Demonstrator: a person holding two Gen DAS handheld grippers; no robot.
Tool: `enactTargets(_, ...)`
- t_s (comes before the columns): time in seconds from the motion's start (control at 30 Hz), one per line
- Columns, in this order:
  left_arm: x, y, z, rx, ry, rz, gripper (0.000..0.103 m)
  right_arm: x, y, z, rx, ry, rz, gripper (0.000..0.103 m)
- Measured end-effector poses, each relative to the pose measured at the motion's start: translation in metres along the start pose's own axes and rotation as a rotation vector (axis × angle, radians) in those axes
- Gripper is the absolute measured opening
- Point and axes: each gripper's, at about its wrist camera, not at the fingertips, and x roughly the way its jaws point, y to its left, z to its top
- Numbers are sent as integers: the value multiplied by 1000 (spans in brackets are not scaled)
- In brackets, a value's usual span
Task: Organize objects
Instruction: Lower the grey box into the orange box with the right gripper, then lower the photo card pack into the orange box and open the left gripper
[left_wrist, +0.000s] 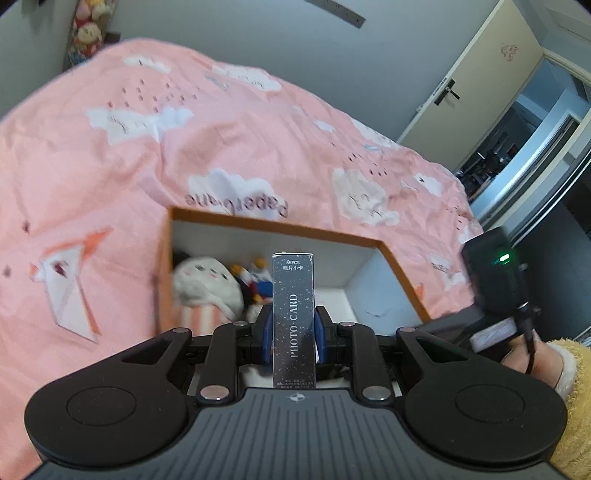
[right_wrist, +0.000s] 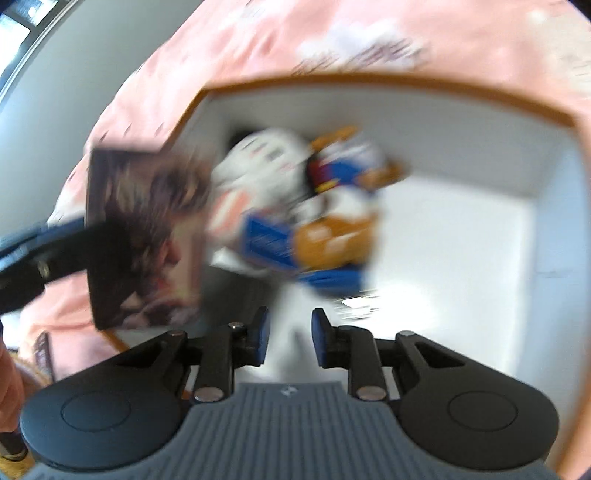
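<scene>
Photo card box (left_wrist: 293, 317) stands upright, clenched between the blue pads of the left hand-held gripper (left_wrist: 291, 334), just above the near edge of the orange-rimmed storage box (left_wrist: 280, 223) on the pink bed cover (left_wrist: 110, 177). Inside the storage box, left to right: white plush toy (left_wrist: 207, 286), then a blue-and-orange figure (left_wrist: 255, 282), the right part bare white floor. Right hand-held gripper (right_wrist: 290, 338) hangs over the storage box, jaws apart with nothing between them, view blurred; the photo card box's printed face (right_wrist: 147, 236) shows at its left.
</scene>
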Motion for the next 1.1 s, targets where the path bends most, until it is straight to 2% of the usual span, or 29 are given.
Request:
enactTargets(0.13, 19, -12, -9, -40, 42, -13, 25, -31, -32, -6, 62, -73, -64, 27)
enactTargets(0.2, 30, -13, -14, -101, 61, -7, 25, -39, -46, -10, 99, -90, -58, 27)
enactTargets(0.27, 43, -10, -18, -183, 92, -32, 25, -39, -54, -25, 124, -113, -49, 27)
enactTargets(0.37, 63, -7, -26, -297, 165, -72, 25, -41, -58, -24, 147, -142, -54, 29)
enactTargets(0.43, 73, -7, -30, -328, 191, -60, 25, -32, -59, -20, 155, -148, -58, 32)
enactTargets(0.53, 85, -13, -31, -334, 227, -46, 25, -25, -59, -19, 160, -138, -46, 32)
enactTargets(0.77, 111, -16, -29, -299, 381, 83, 25, 5, -67, -15, 212, -61, -19, 33)
enactTargets(0.87, 117, -11, -32, -298, 428, 102, 26, 14, -64, -15, 201, -36, -24, 33)
enactTargets(0.93, 113, -12, -33, -269, 417, 110, 29, 19, -63, -16, 197, -19, -23, 34)
enactTargets(1.0, 103, -16, -31, -215, 387, 137, 40, 22, -61, -17, 196, -10, -24, 34)
enactTargets(1.1, 83, -23, -27, -116, 333, 162, 40, 21, -61, -16, 204, -8, -21, 34)
